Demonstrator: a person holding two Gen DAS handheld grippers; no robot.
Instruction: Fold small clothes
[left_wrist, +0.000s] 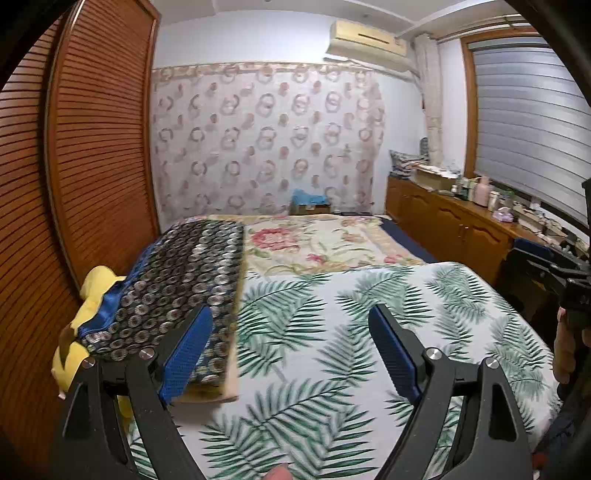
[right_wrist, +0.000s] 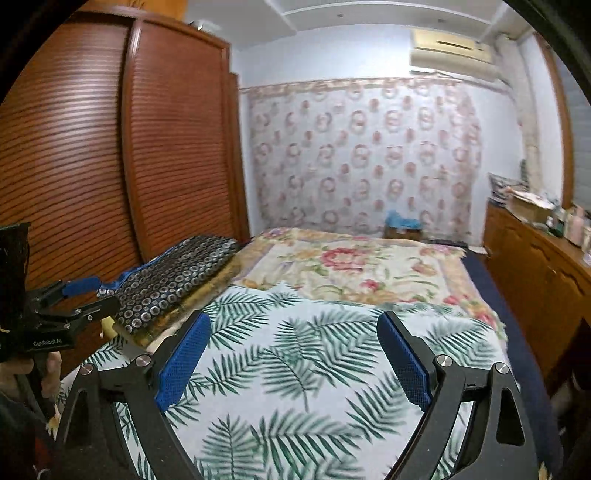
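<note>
A folded dark garment with a silver circle print and blue lining (left_wrist: 184, 280) lies on the left side of the bed, on a tan pad; it also shows in the right wrist view (right_wrist: 177, 277). Yellow cloth (left_wrist: 92, 295) sticks out beside it at the bed's left edge. My left gripper (left_wrist: 291, 332) is open and empty above the palm-leaf sheet (left_wrist: 332, 332), its left finger next to the garment. My right gripper (right_wrist: 295, 339) is open and empty over the same sheet (right_wrist: 303, 354). The left gripper also shows at the left edge of the right wrist view (right_wrist: 85, 295).
A floral blanket (left_wrist: 314, 243) covers the far half of the bed. A louvred wooden wardrobe (left_wrist: 92, 147) stands close on the left. A wooden cabinet (left_wrist: 454, 221) with clutter runs along the right. A patterned curtain (left_wrist: 266, 140) hangs behind the bed.
</note>
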